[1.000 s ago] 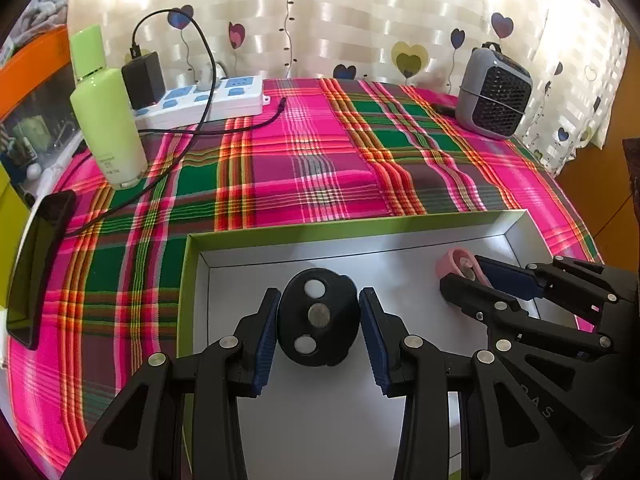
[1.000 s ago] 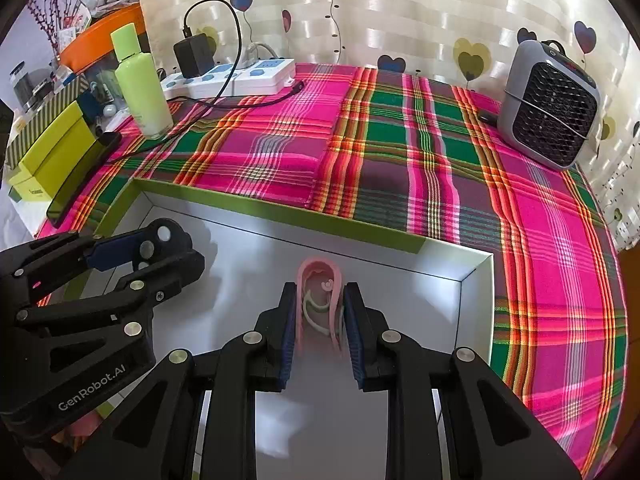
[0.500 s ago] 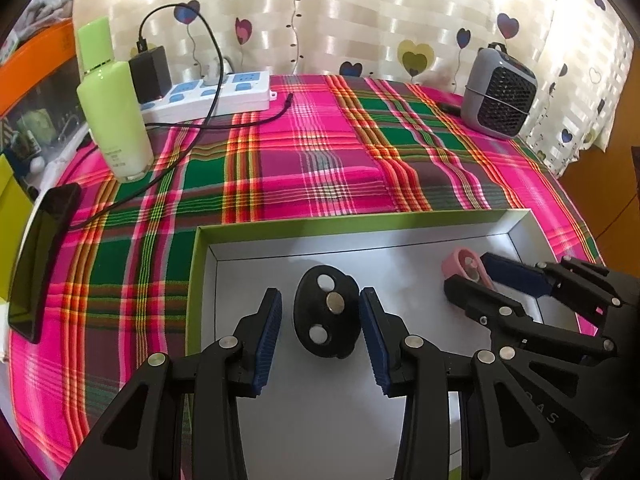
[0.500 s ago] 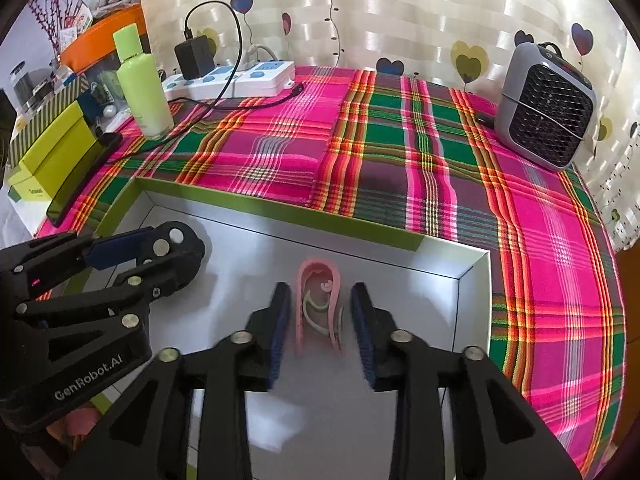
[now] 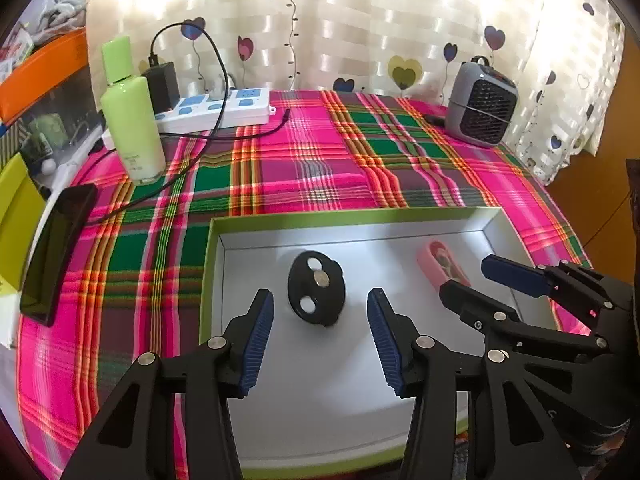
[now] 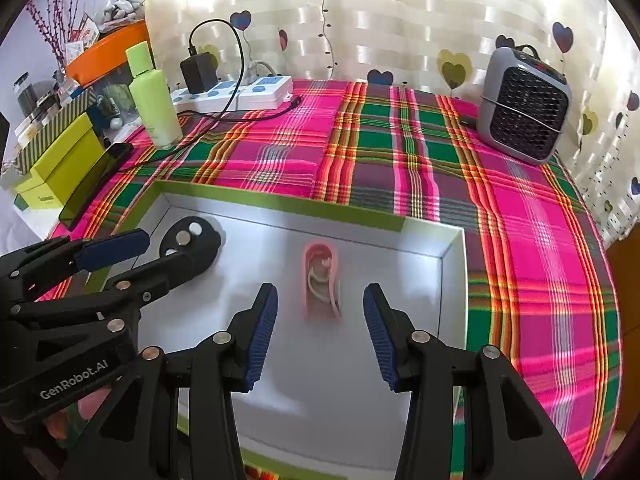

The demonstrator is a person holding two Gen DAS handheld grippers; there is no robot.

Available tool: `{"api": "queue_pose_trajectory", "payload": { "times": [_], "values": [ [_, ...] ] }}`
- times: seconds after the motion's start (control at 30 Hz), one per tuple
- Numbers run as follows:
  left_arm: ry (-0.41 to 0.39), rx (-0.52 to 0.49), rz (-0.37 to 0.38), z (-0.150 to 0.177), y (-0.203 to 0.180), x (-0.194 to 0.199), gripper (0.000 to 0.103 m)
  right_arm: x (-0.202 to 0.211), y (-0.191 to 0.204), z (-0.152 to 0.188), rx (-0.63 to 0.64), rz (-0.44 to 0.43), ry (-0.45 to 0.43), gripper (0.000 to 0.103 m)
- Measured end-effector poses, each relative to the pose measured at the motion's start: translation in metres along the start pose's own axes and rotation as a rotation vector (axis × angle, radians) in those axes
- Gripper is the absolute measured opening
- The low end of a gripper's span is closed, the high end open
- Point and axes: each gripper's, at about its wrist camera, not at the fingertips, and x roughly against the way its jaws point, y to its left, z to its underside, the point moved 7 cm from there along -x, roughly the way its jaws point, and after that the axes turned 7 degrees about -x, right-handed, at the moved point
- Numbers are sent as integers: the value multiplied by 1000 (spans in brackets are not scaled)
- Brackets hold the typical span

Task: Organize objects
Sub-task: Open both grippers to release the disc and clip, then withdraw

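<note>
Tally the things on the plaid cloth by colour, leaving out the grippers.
Black: 3, round disc, phone, charger
Green: 2, bottle, tray
Pink: 1, clip
White: 1, power strip
Grey: 1, heater
Total: 8

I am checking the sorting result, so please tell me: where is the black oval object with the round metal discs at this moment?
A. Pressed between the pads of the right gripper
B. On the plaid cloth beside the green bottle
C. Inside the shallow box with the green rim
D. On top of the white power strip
C: the black oval object lies on the grey floor of the green-rimmed box, beyond the left gripper, whose opening jaws do not touch it.
</note>
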Motion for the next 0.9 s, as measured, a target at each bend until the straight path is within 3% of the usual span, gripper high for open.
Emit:
{"api": "queue_pose_trajectory", "payload": {
  "times": [0.53, 0.63, 0.9],
  "values": [
    [-64, -5, -14, 28, -6, 45, 49, 40, 9, 26, -20, -18, -69, 46],
    [-89, -21, -47, 34, -5, 57, 49, 46, 10, 35, -24, -32, -74, 46],
    [-106, 3, -21, 59, 0, 76, 49, 67, 5, 59, -36, -43, -100, 46]
  ]
}}
